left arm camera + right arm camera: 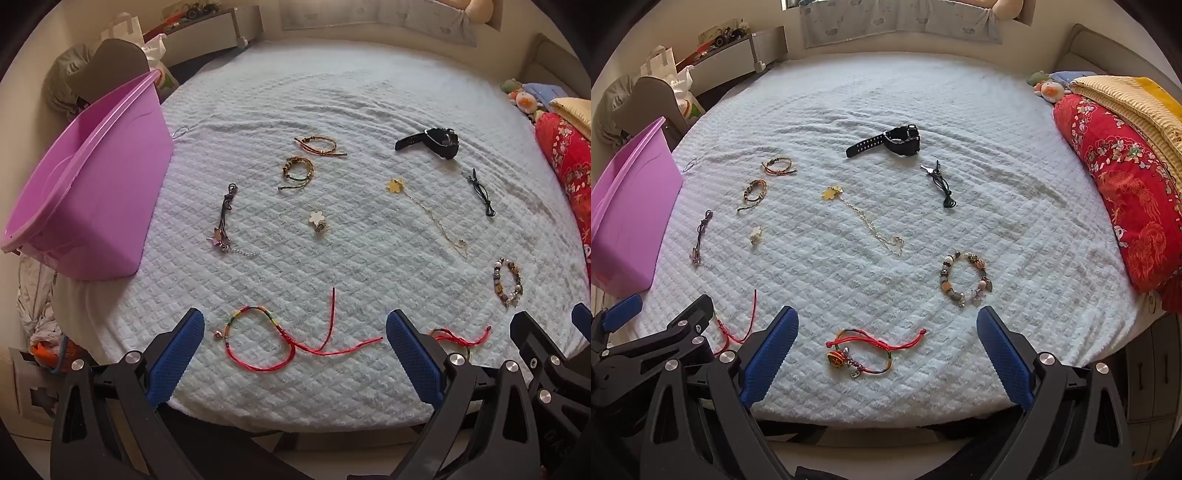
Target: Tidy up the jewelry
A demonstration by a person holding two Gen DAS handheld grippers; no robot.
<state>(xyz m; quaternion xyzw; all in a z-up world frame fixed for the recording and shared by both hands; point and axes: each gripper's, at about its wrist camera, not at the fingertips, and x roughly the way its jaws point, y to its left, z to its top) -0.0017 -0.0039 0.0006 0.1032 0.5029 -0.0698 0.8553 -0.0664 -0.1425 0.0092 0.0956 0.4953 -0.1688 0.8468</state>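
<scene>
Stock, loose on my white quilted bedspread (332, 92): red cord bracelets (280, 339), unsorted, purple plastic bin (110, 206) left of frame to receive them; left gripper (295, 354) and right gripper (886, 354) spread, empty.

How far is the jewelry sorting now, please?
Done: nothing visibly; what shows of the purple bin looks empty. In hand: nothing; the left gripper and right gripper are open. Left: everything on the bed, including the black watch, beaded bracelet and red cord bracelet.
</scene>
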